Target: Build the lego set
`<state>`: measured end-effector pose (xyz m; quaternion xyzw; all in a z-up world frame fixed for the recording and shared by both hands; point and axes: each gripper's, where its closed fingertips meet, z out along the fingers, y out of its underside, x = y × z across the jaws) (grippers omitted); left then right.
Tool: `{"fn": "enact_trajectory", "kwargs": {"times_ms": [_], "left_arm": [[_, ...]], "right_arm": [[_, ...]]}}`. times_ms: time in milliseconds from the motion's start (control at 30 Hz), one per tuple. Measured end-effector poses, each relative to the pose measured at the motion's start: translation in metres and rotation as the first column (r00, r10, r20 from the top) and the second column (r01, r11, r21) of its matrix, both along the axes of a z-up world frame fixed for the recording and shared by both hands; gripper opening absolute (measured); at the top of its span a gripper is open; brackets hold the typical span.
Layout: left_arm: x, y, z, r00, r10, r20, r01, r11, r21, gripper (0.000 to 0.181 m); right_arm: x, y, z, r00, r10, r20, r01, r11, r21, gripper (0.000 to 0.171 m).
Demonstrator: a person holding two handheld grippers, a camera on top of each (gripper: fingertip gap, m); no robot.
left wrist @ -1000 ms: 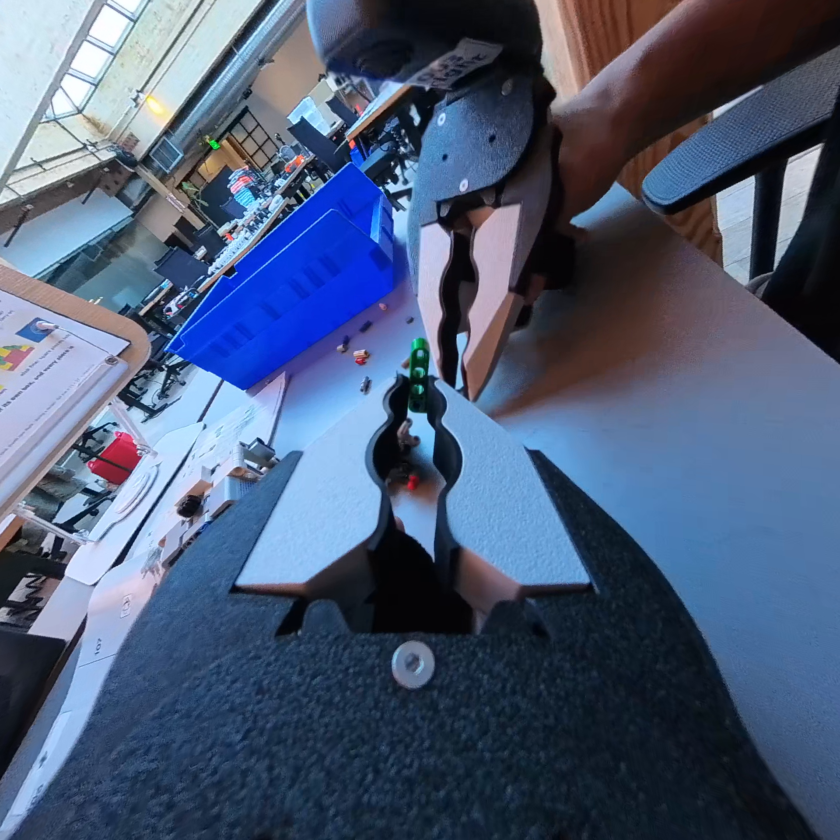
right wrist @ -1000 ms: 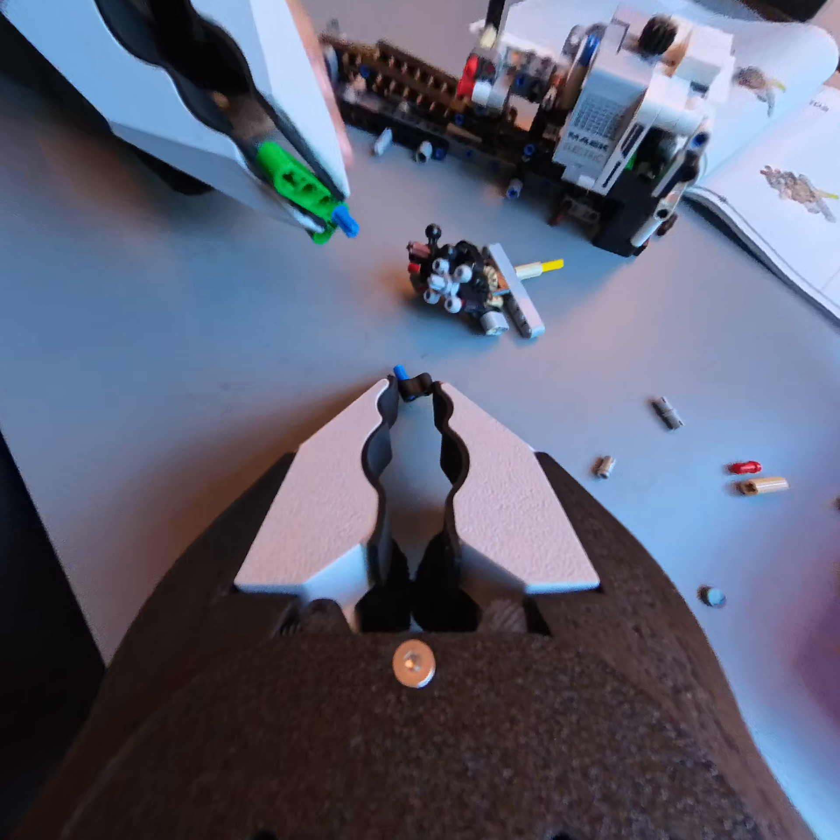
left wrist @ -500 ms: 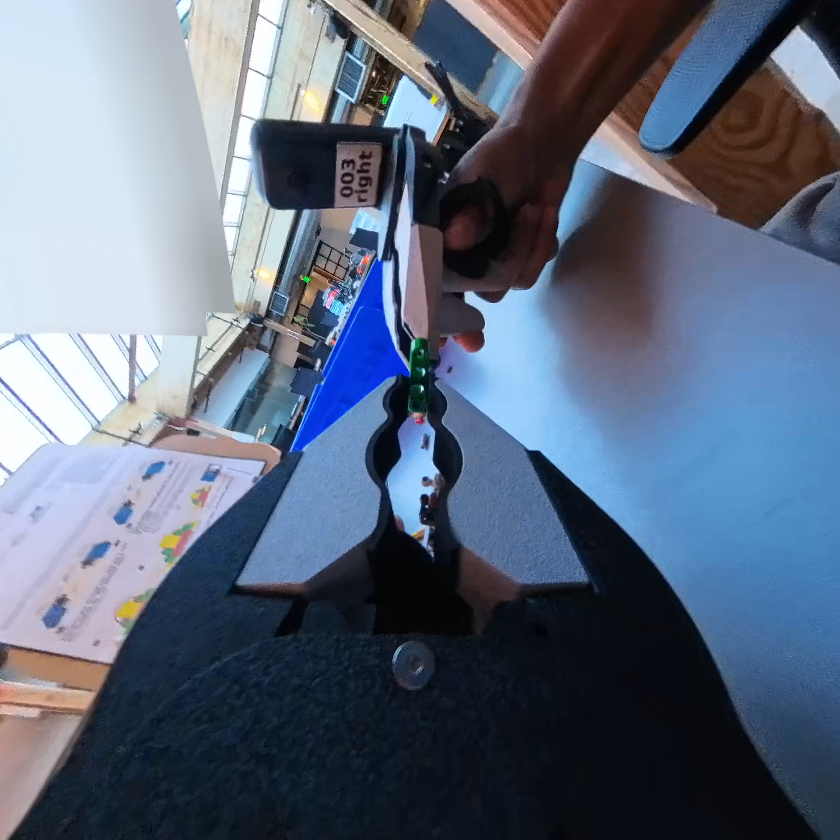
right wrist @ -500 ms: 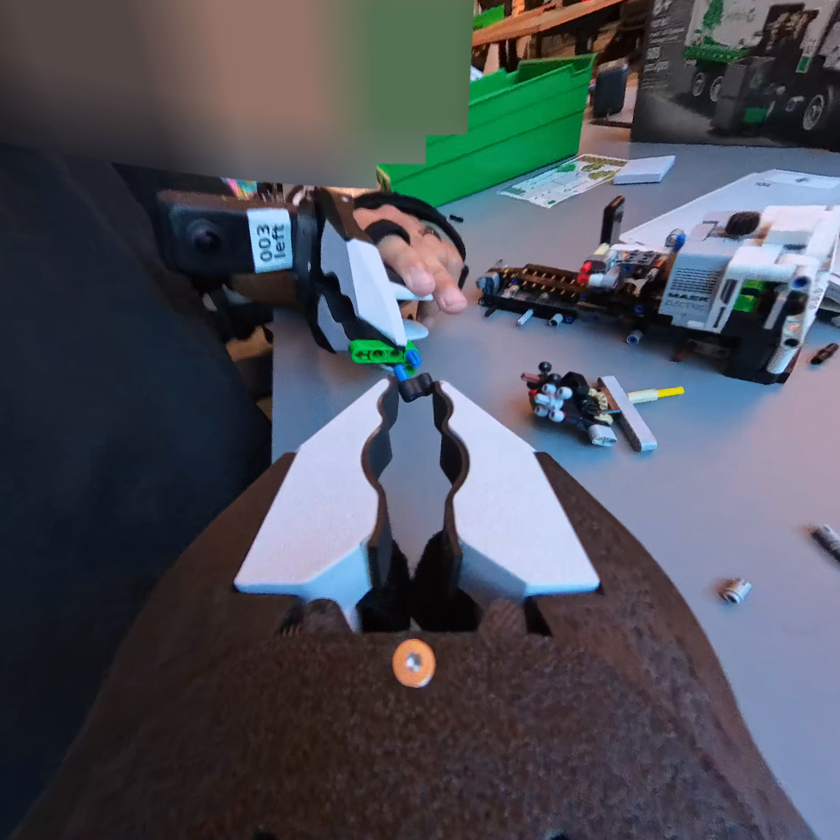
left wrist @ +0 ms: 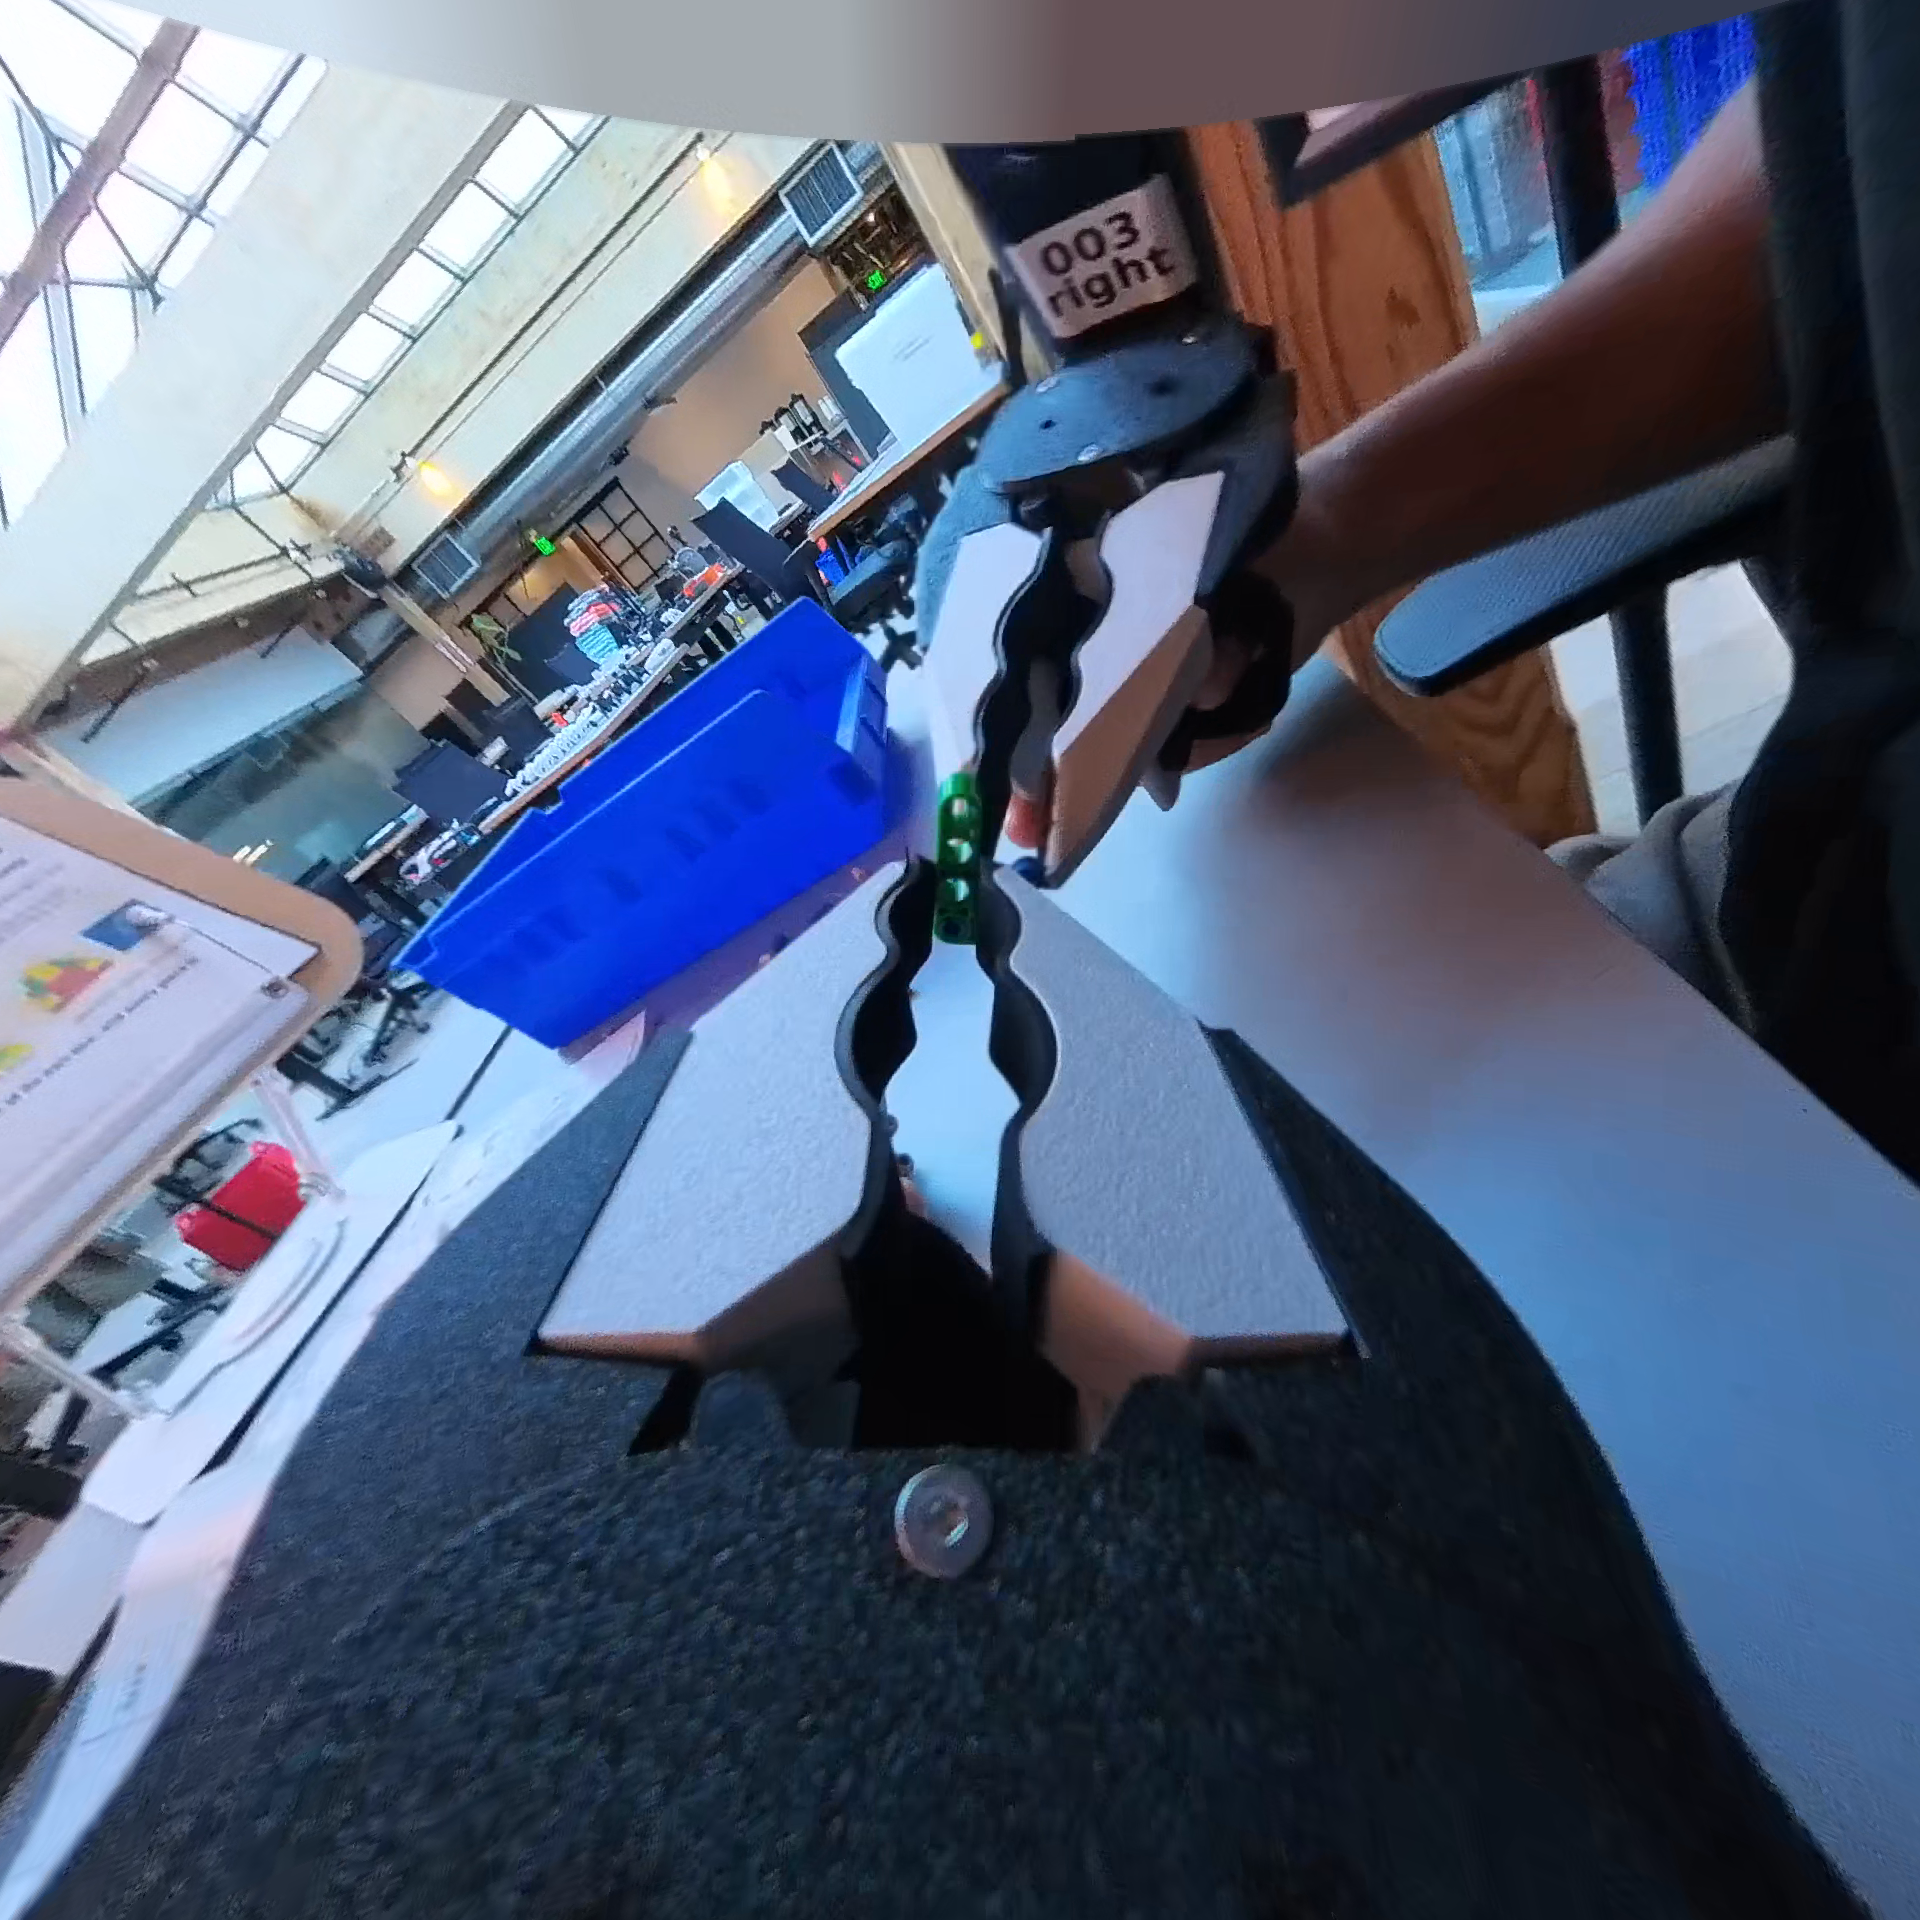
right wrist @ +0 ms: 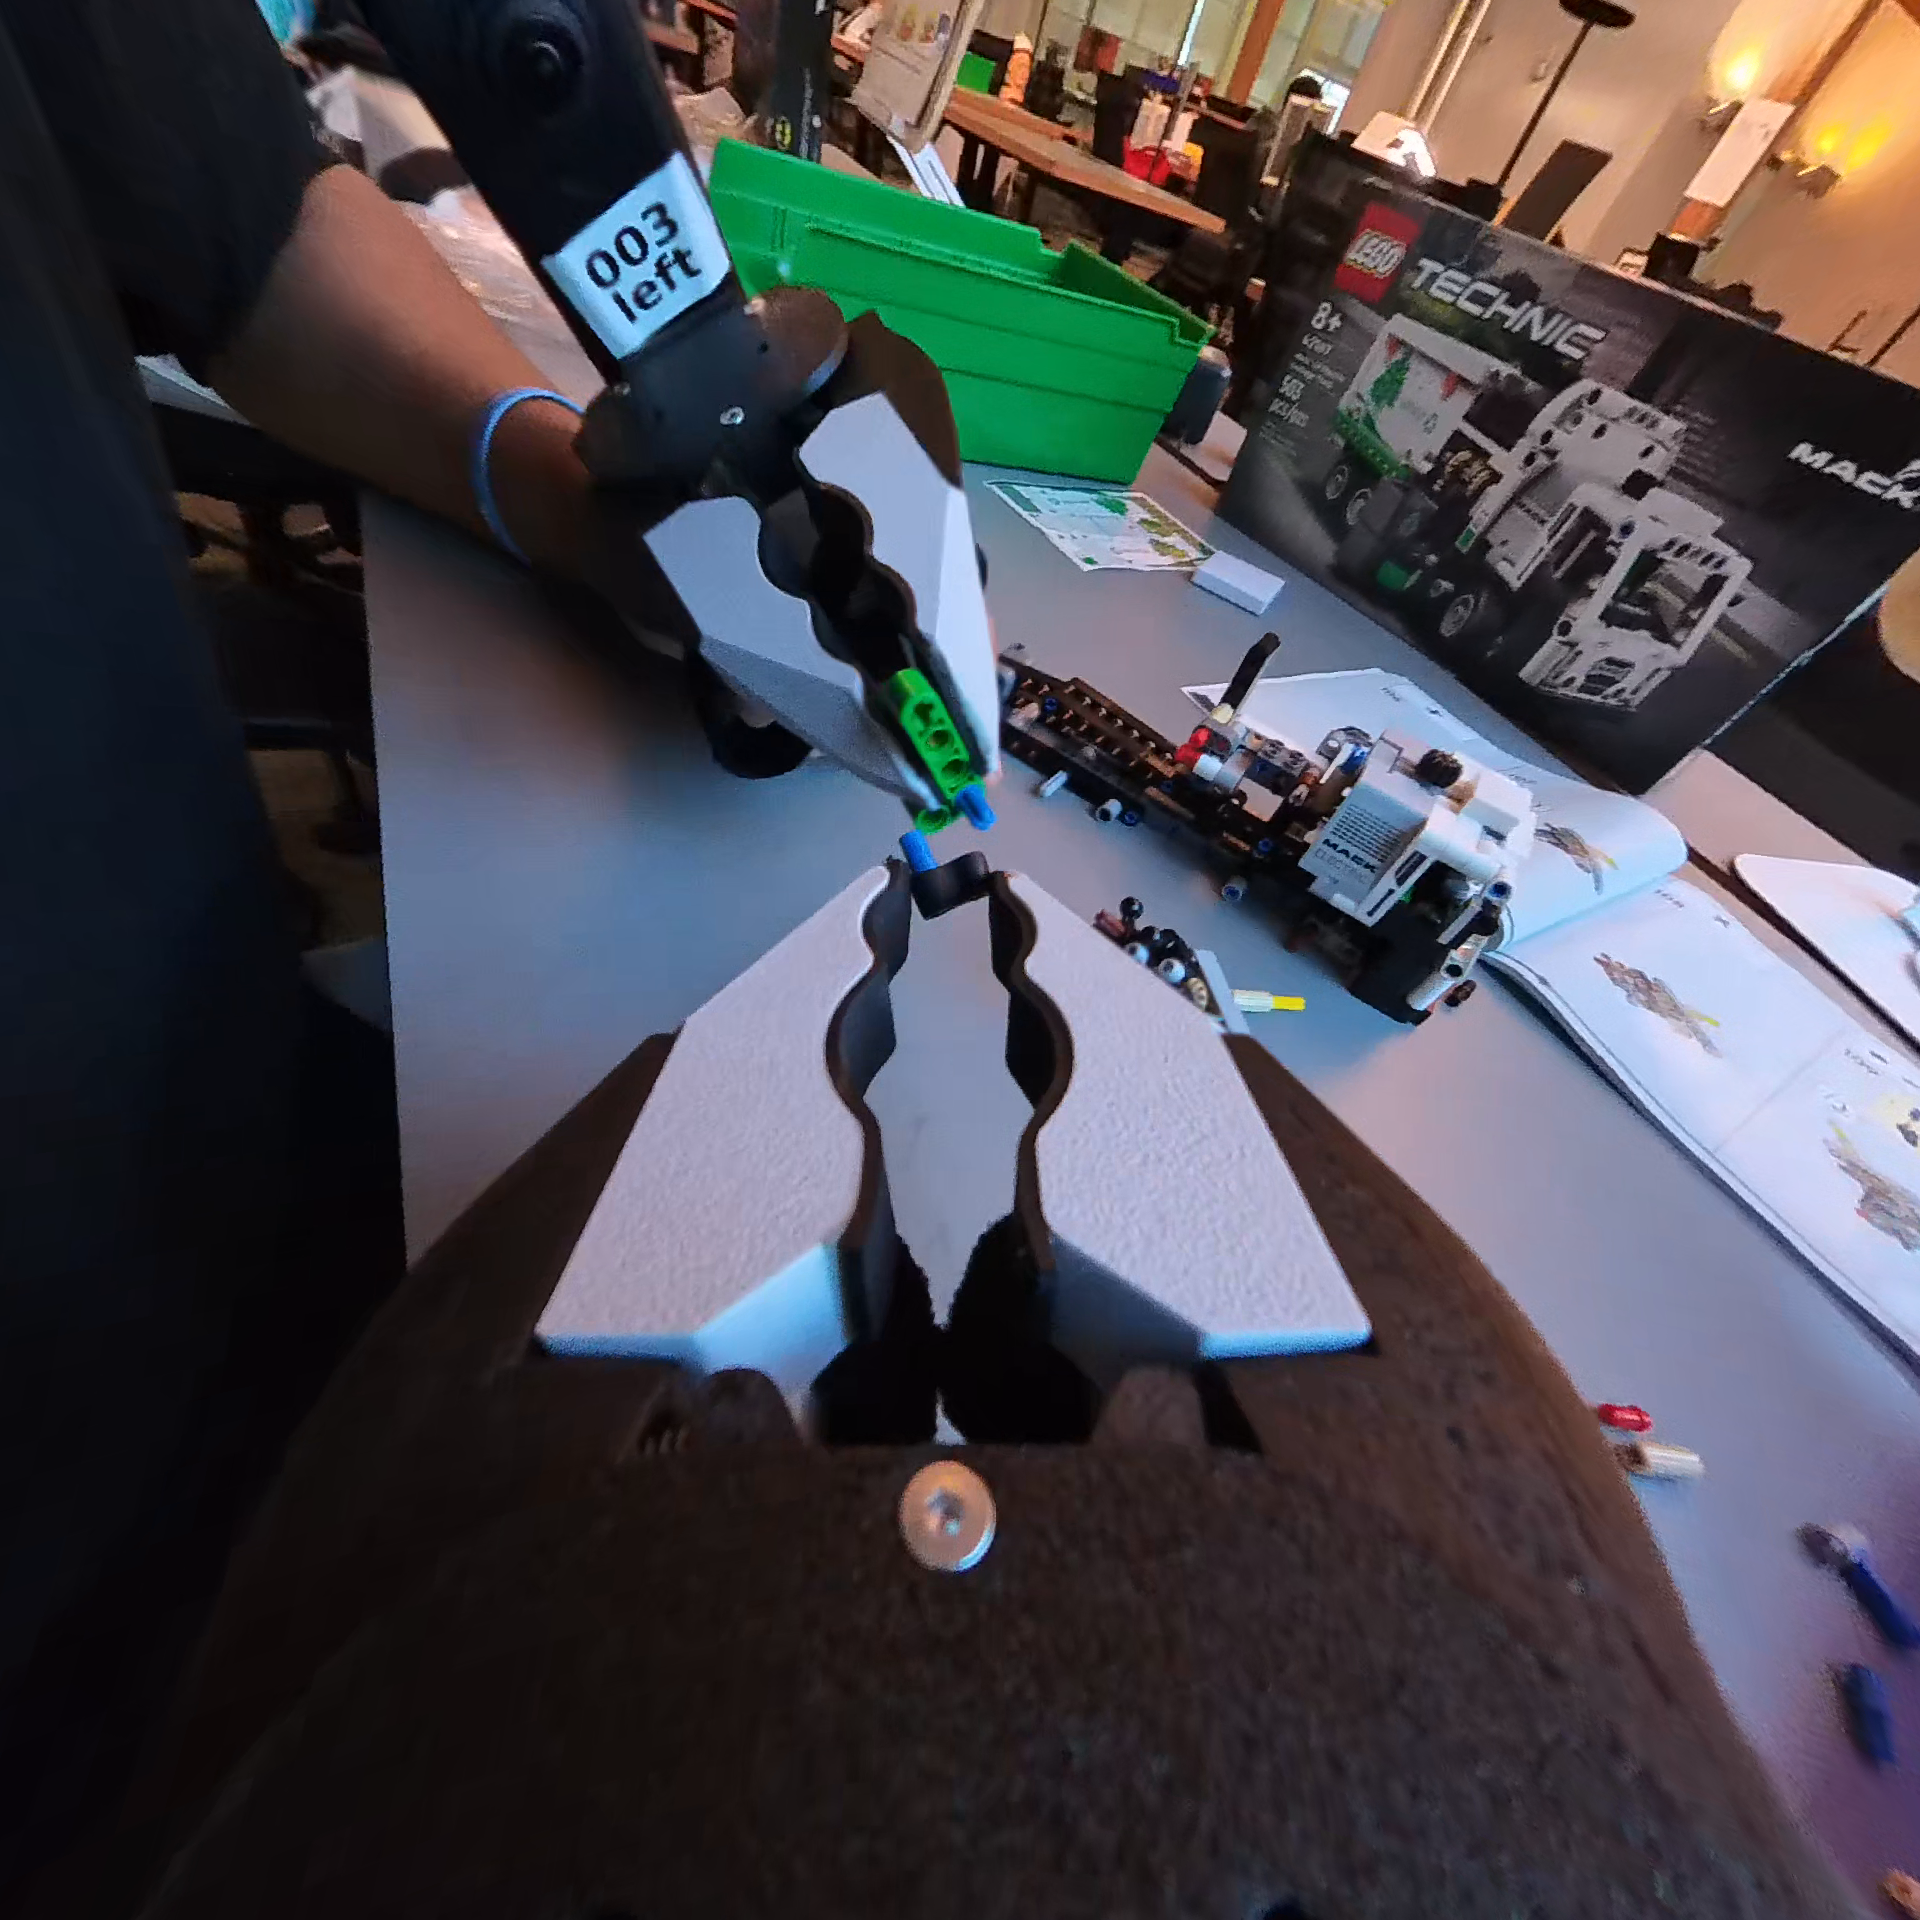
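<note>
Facing tools (right wrist: pixel 948 810) (tips just apart), near table edge (right wrist: pixel 379 831)

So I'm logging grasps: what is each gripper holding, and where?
Left gripper pinches the green beam by its flat sides, near one end. Right gripper pinches the black connector at its body, blue pin sticking out.

Both grippers showing pale grey wavy-edged fingers (right wrist: pixel 727 1122) on black textured bodies, silver screw (right wrist: pixel 947 1527) centred; left gripper (right wrist: pixel 940 800) bearing white label; person wearing blue wristband (right wrist: pixel 488 457), dark sleeve (right wrist: pixel 156 177)
</note>
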<state>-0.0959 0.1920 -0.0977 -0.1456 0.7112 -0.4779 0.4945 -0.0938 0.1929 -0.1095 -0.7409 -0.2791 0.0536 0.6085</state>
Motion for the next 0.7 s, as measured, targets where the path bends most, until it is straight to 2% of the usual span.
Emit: {"fn": "enact_trajectory", "kwargs": {"times_ms": [100,200,333,533,700], "left_arm": [[0.001,0.005,0.005,0.999,-0.015,-0.034,0.012,0.995,-0.095,0.005],[0.002,0.010,0.008,0.995,-0.041,-0.095,0.022,0.981,-0.192,0.005],[0.002,0.010,0.008,0.993,-0.055,-0.109,0.031,0.977,-0.212,0.005],[0.003,0.011,0.007,0.991,-0.057,-0.118,0.030,0.976,-0.215,0.005],[0.004,0.008,0.003,0.990,-0.049,-0.129,0.025,0.983,-0.181,0.005]], "right_arm": [[0.007,0.003,0.002,0.998,-0.066,0.026,0.065,0.998,0.012,0.014],[0.014,0.008,0.003,0.979,-0.142,0.144,0.137,0.990,0.044,0.014],[0.010,0.013,0.006,0.944,-0.172,0.283,0.160,0.985,0.065,0.013],[0.005,0.012,0.012,0.946,-0.150,0.289,0.134,0.988,0.074,0.013],[0.006,0.012,0.006,0.923,-0.151,0.355,0.138,0.989,0.061,0.013]]}}
